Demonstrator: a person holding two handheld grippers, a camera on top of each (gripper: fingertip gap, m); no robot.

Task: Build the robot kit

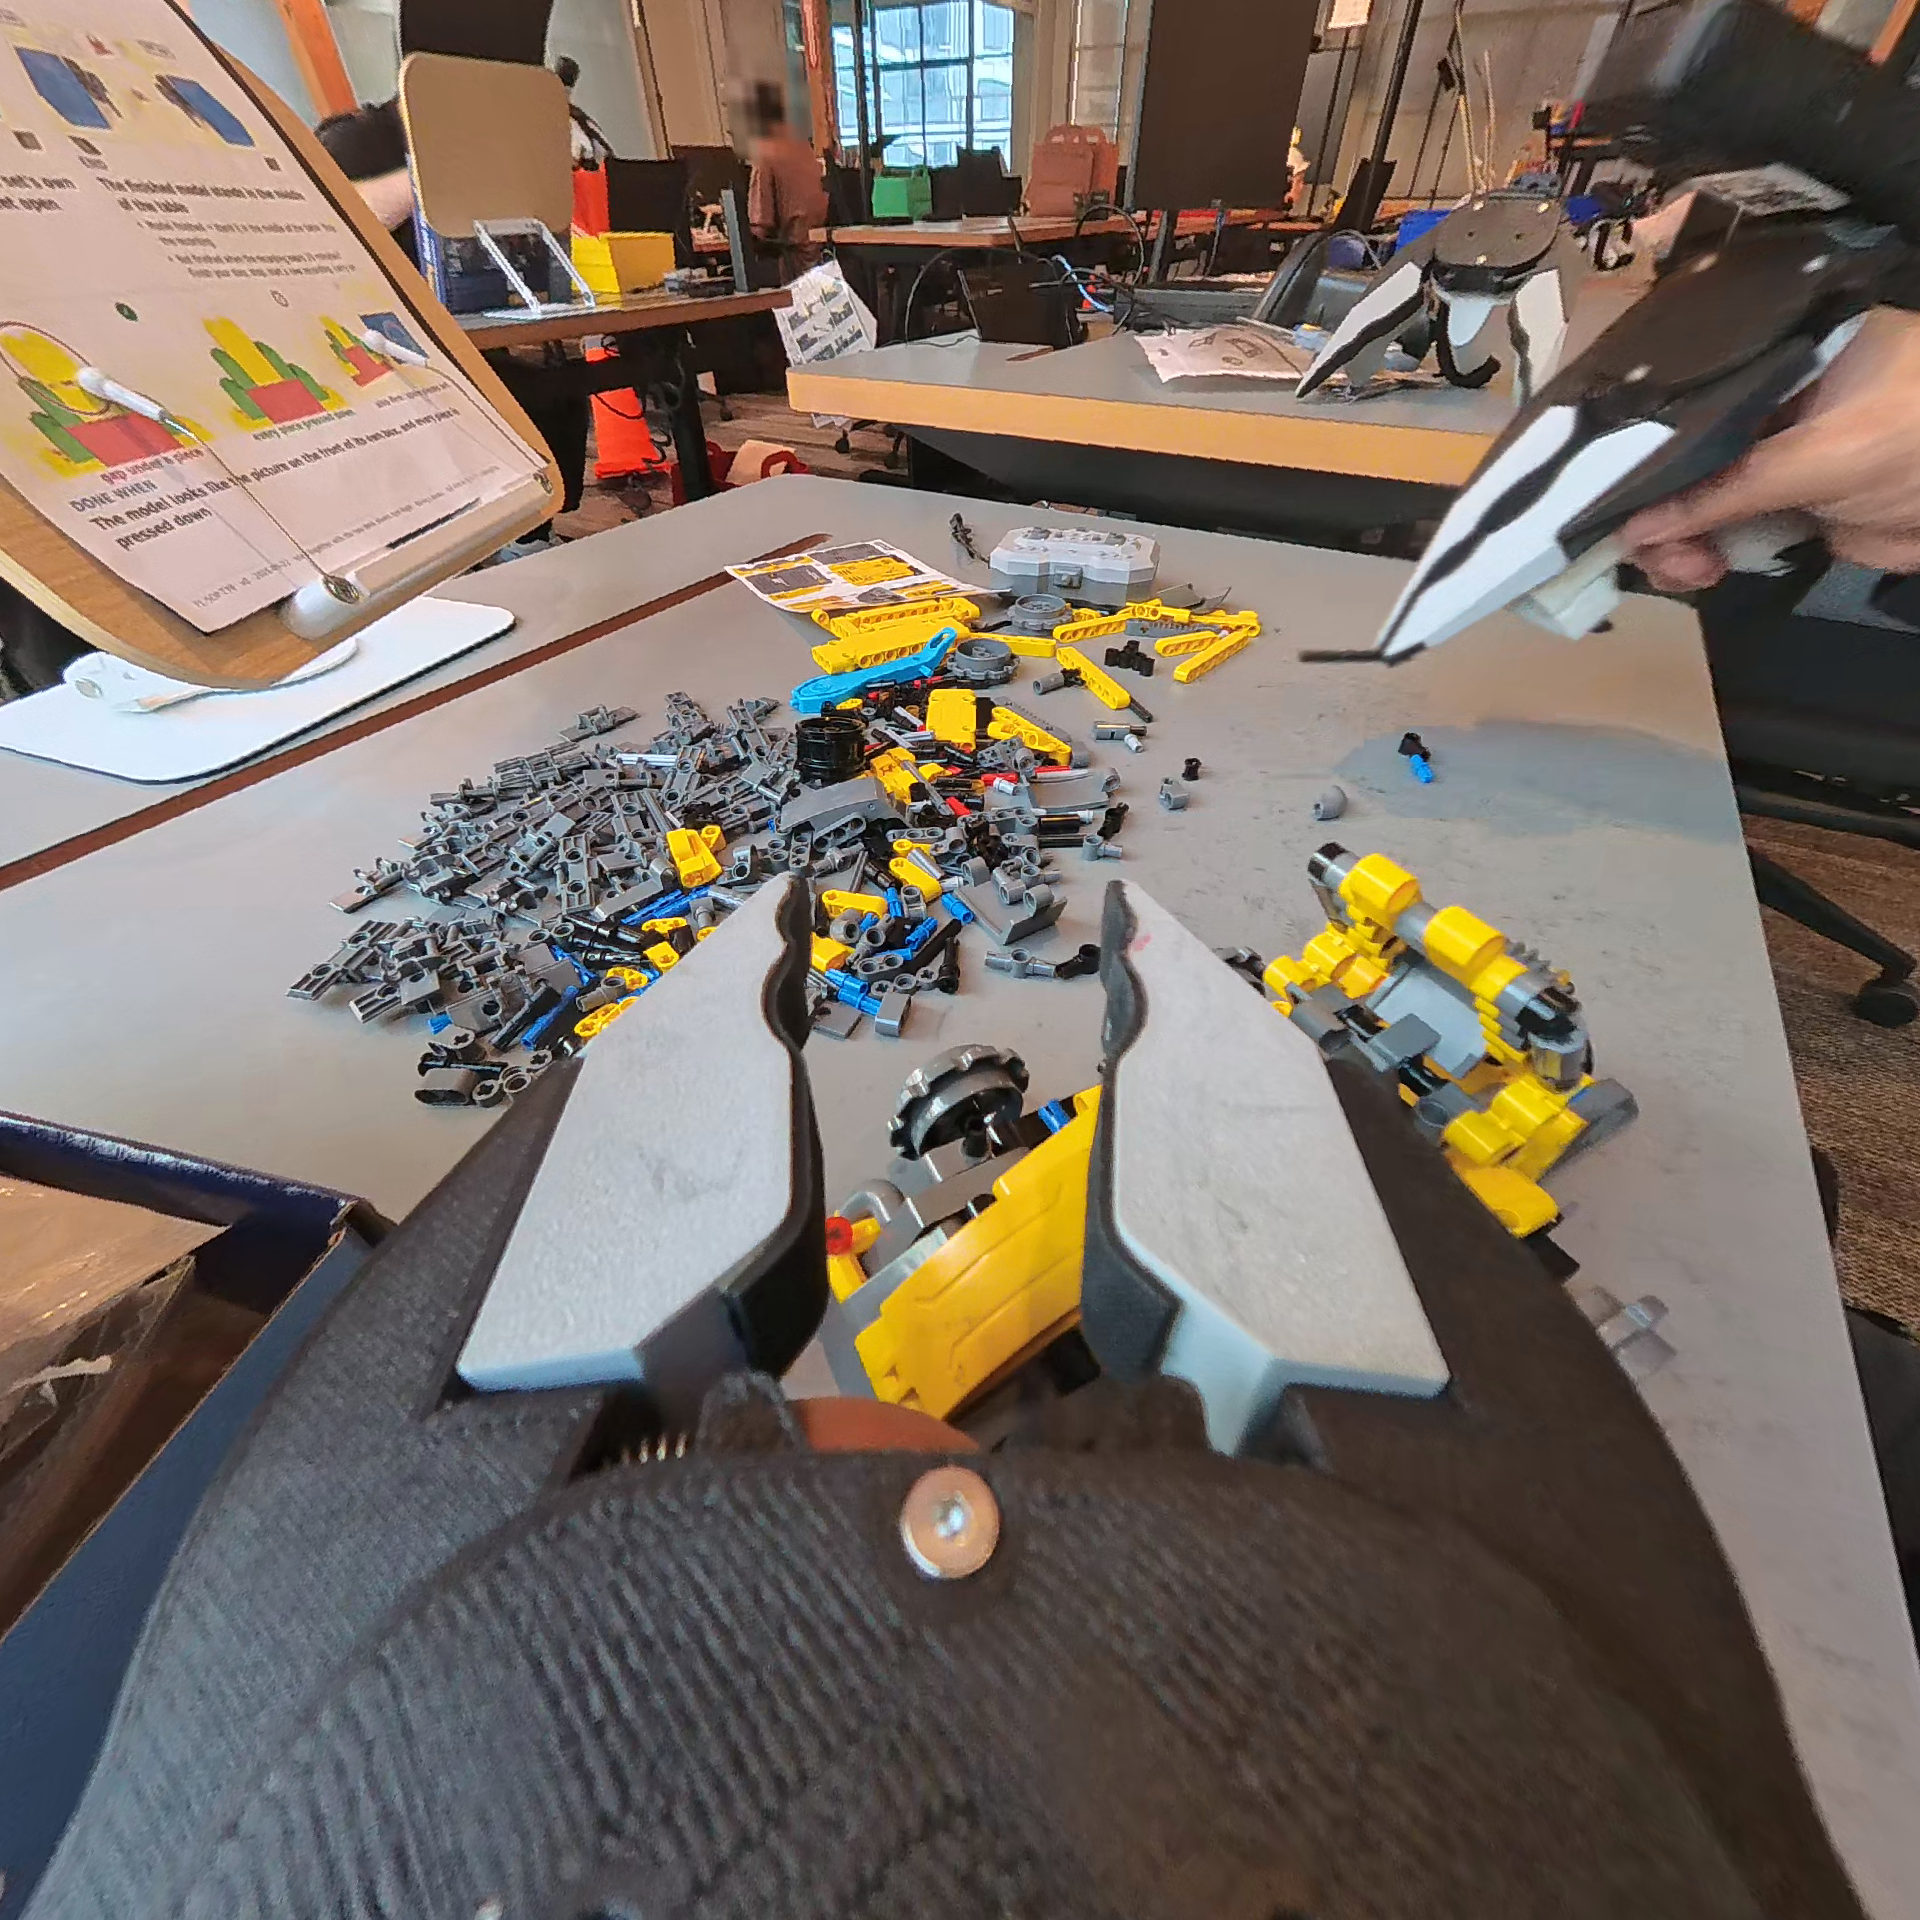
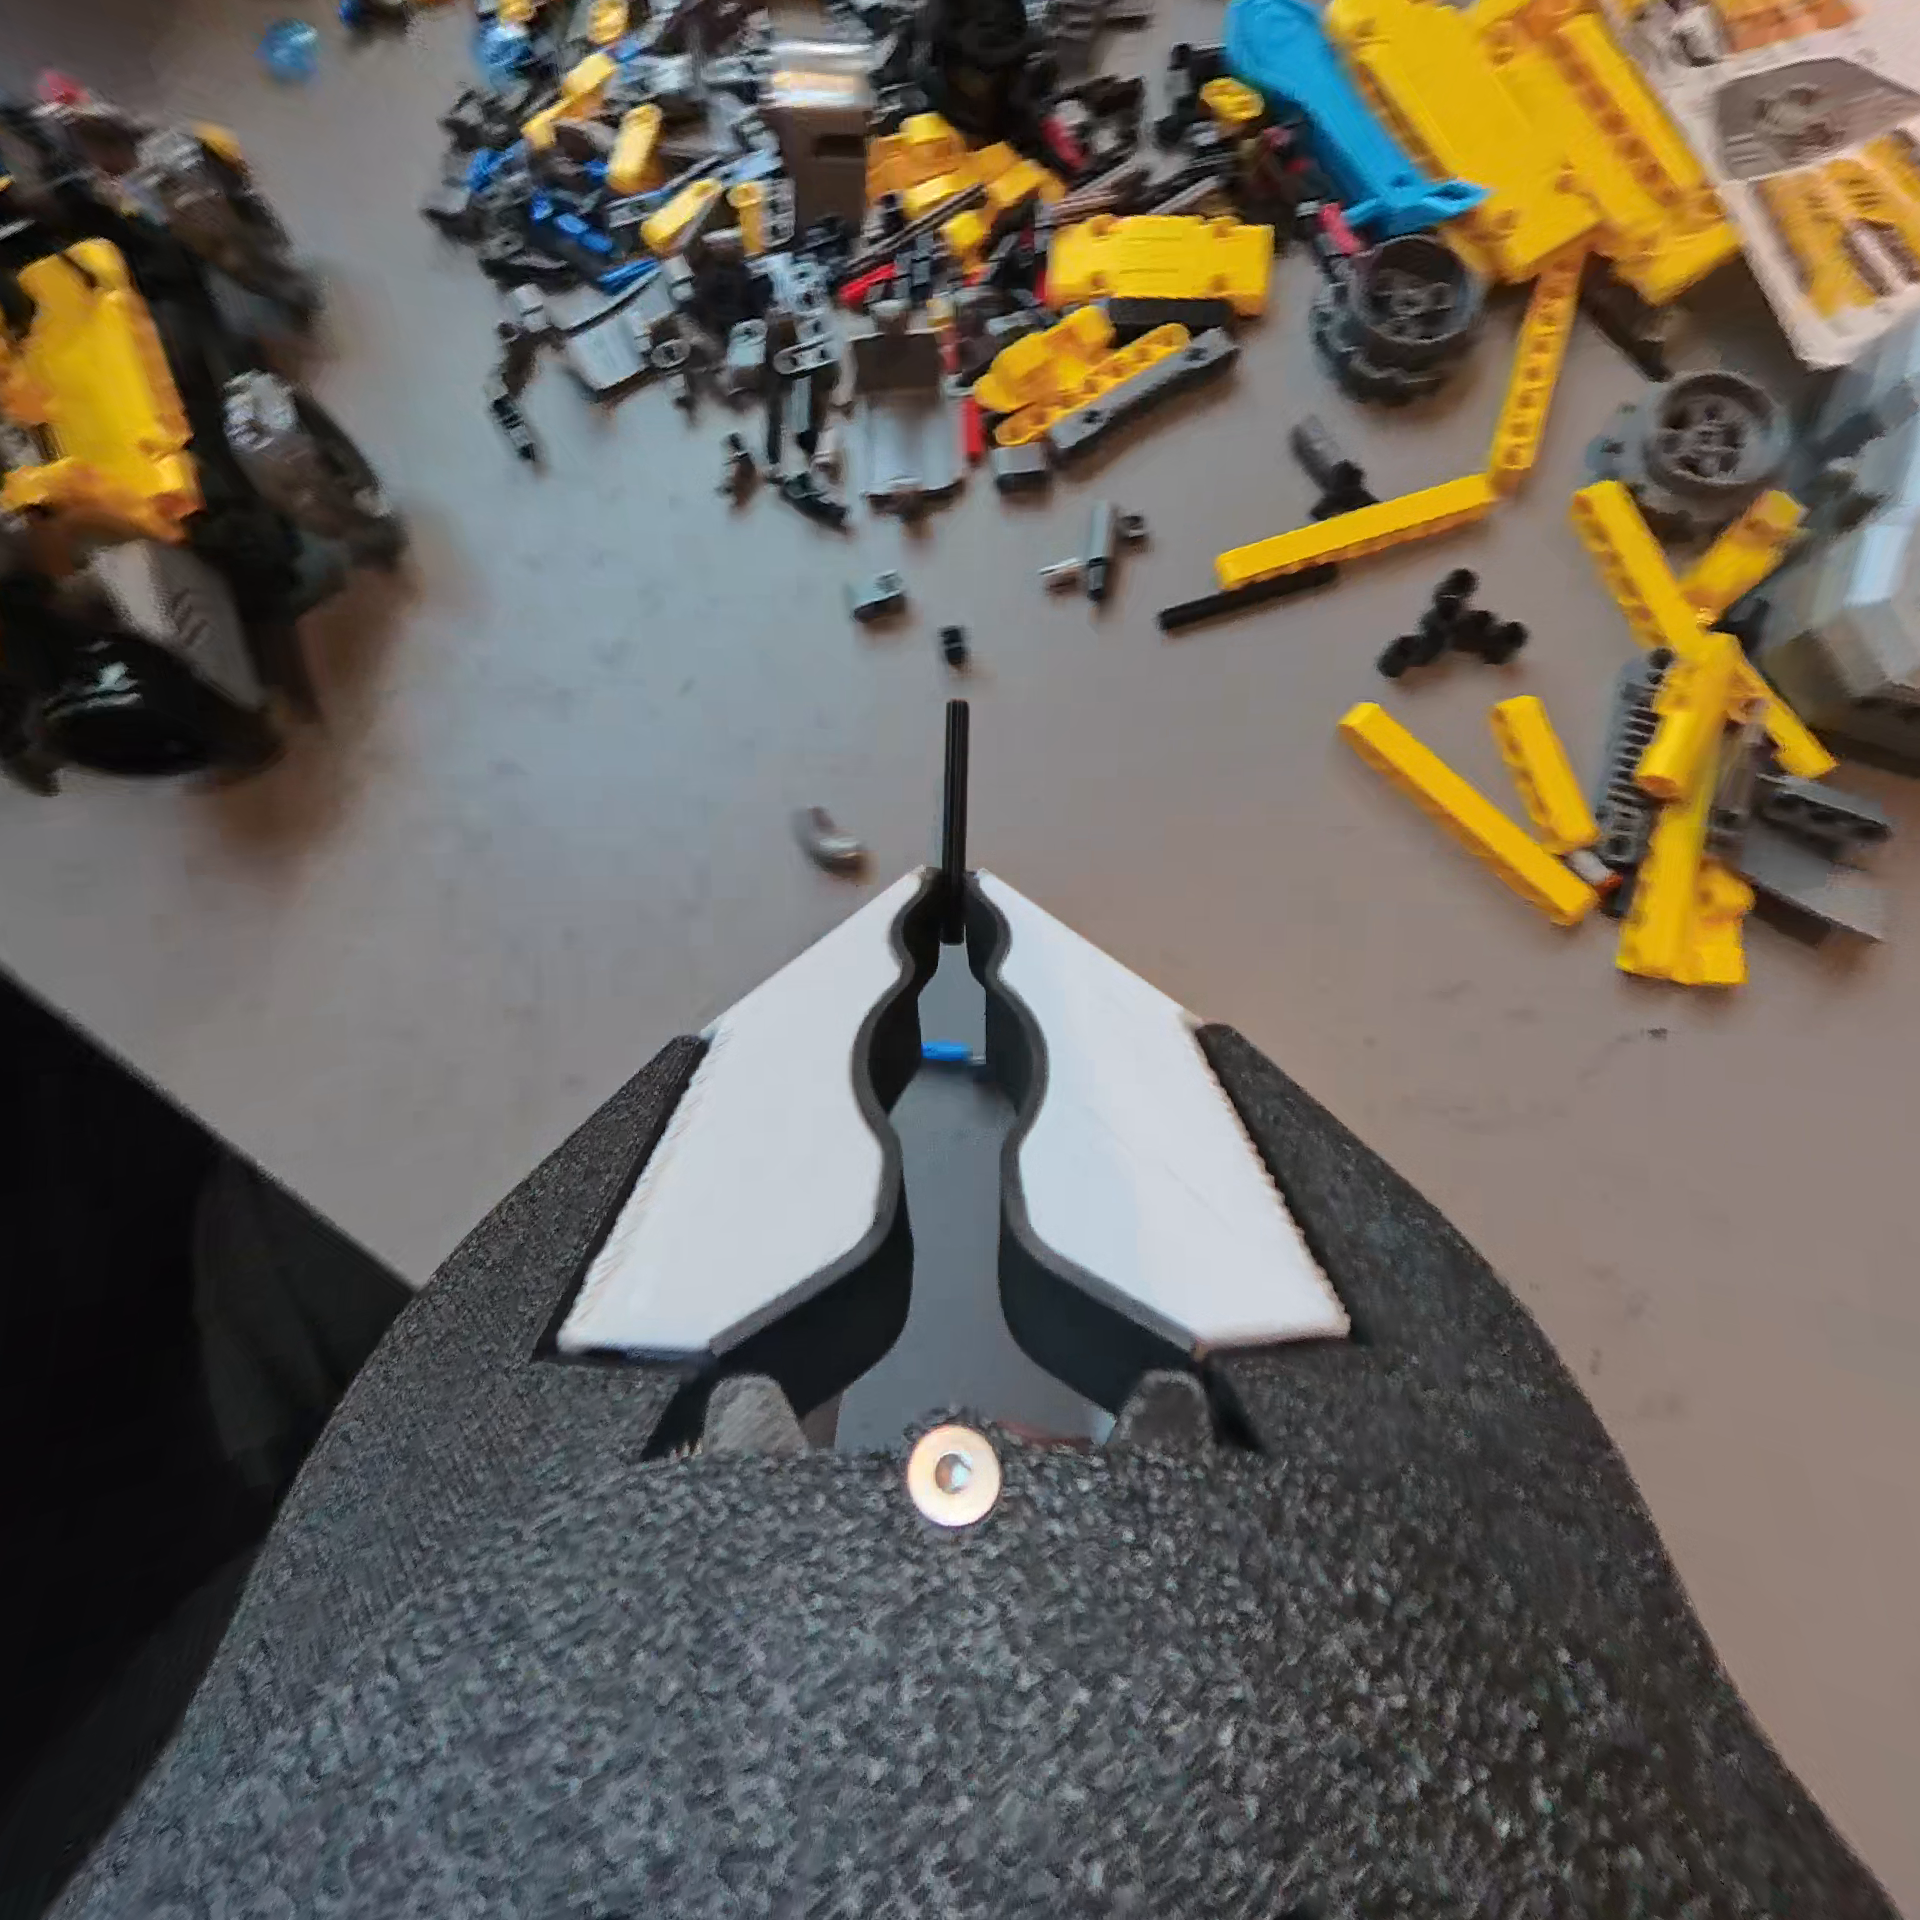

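My left gripper [image 1: 951,930] is open, low over the grey table [image 1: 1558,935]. Its fingers [image 1: 675,1132] stand either side of a yellow and grey toy assembly [image 1: 966,1268] with a black gear on it. I cannot tell whether they touch it. A second yellow and grey assembly [image 1: 1455,1039] lies just to its right. My right gripper [image 2: 951,883] is shut on a thin black axle [image 2: 953,790] that sticks out from its tips. It hovers above the table, right of the pile of loose parts [image 1: 727,862], and shows in the left wrist view [image 1: 1392,649].
An instruction sheet on a wooden stand [image 1: 260,416] is at the back left. A booklet [image 1: 842,571] and a grey box [image 1: 1075,561] lie behind the yellow beams [image 2: 1455,800]. A blue box edge [image 1: 156,1195] is at my near left. A hand [image 1: 1818,468] holds the right gripper. Tip to tip, the grippers are about 30 cm apart.
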